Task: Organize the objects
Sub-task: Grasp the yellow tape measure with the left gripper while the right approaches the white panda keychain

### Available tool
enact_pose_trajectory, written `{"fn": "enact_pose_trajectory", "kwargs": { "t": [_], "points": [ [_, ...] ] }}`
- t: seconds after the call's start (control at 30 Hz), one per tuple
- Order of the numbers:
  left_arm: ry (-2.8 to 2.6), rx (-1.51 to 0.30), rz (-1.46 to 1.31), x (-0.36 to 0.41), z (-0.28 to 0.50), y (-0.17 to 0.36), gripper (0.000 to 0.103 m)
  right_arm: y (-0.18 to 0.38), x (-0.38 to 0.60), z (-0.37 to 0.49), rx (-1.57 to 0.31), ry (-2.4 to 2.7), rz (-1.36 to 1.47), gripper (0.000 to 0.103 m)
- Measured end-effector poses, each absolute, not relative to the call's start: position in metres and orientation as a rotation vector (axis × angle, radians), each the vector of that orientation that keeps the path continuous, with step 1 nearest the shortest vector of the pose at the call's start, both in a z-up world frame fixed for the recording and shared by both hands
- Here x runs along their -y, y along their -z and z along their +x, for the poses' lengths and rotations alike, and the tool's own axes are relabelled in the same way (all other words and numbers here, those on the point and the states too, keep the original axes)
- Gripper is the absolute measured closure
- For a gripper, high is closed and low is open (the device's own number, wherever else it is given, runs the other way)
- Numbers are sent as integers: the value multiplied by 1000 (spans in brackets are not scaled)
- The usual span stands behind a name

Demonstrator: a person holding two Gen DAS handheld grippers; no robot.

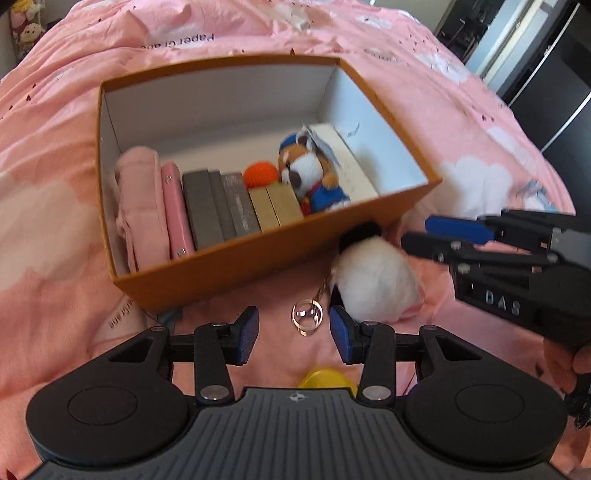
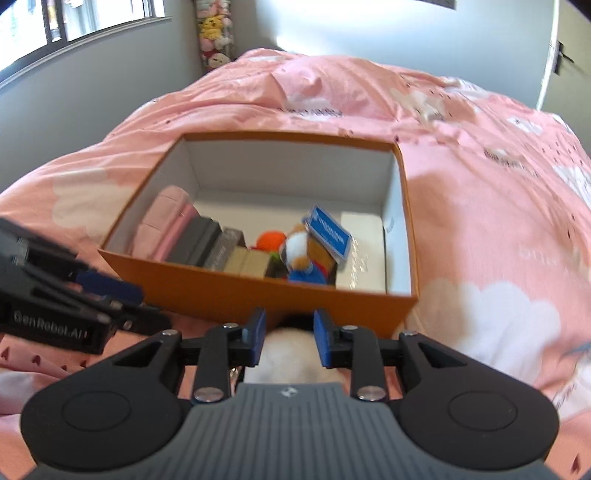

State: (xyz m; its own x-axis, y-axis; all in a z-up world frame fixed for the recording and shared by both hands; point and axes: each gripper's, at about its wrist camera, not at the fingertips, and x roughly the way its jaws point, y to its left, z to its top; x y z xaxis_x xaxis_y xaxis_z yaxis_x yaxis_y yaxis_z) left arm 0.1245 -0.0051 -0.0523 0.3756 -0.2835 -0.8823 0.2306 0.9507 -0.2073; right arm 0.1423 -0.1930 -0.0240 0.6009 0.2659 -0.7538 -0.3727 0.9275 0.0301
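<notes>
Between the right tongs point(image 2: 289, 338), a white pompom point(image 2: 291, 363) fronts the orange box point(image 2: 229, 291).

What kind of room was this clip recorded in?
Most likely a bedroom. The orange box sits on a bed with a pink cloud-print duvet, plush toys are stacked in the corner, and a window is set in the wall.

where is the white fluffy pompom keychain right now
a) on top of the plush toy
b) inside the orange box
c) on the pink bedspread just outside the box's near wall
c, the white fluffy pompom lies on the pink bedspread against the outside of the orange box, between the open fingers of the right gripper.
</notes>
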Motion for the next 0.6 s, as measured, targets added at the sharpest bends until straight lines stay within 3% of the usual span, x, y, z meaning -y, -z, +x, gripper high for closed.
{"fn": "enact_pose_trajectory", "kwargs": {
  "t": [0.6],
  "points": [
    [344, -1351, -155, 12, 112, 118, 43, 61, 197, 129, -935, -285, -119, 55]
  ]
}}
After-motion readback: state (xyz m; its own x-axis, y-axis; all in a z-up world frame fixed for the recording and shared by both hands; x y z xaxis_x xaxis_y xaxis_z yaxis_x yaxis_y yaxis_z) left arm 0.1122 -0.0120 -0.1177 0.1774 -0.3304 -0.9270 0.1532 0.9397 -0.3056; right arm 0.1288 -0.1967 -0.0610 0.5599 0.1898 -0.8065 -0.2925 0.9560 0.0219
